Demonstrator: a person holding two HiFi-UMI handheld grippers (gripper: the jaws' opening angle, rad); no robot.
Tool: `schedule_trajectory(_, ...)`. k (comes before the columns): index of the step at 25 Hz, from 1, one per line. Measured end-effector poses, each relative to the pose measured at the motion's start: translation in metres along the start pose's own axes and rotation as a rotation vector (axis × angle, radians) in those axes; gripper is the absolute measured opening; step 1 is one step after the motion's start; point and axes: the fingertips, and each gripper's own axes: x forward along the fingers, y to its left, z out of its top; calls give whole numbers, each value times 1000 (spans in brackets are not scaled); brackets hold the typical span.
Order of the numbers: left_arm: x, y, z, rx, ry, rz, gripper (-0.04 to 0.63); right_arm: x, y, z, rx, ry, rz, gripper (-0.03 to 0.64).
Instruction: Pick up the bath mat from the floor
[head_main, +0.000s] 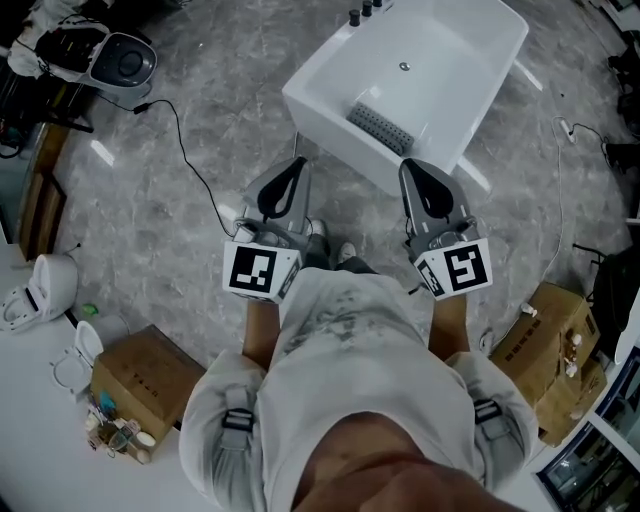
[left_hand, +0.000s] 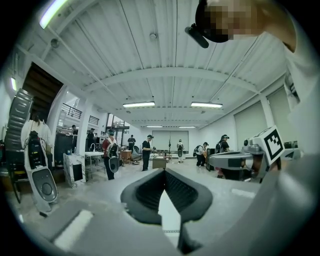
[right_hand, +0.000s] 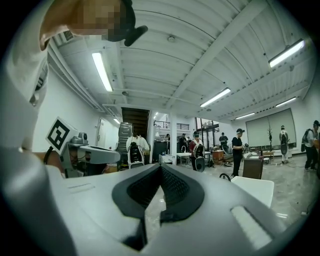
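I see no bath mat lying on the grey marble floor (head_main: 200, 90) in any view. A grey ribbed piece (head_main: 380, 127) lies inside the white bathtub (head_main: 330, 105) ahead of me; I cannot tell what it is. My left gripper (head_main: 297, 165) and right gripper (head_main: 408, 167) are held level side by side, just short of the tub's near rim. In the left gripper view the left gripper (left_hand: 164, 171) has its jaws meeting at the tips with nothing between them. The right gripper (right_hand: 160, 167) looks the same in its own view, shut and empty.
A black cable (head_main: 195, 170) trails over the floor at the left. Cardboard boxes stand at my left (head_main: 150, 375) and right (head_main: 545, 330). White toilet parts (head_main: 45, 290) sit at the far left. Several people (left_hand: 146, 151) stand far off in the hall.
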Motion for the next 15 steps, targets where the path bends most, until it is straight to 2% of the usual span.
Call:
schedule_trajectory(7,58,41,-13,-15,23,-60,3,52,-33,-13,2,40,-64,2)
schedule_trajectory(15,134,108,-17,-14,46,-178,3,132,-70,-23,1,93,-184,2)
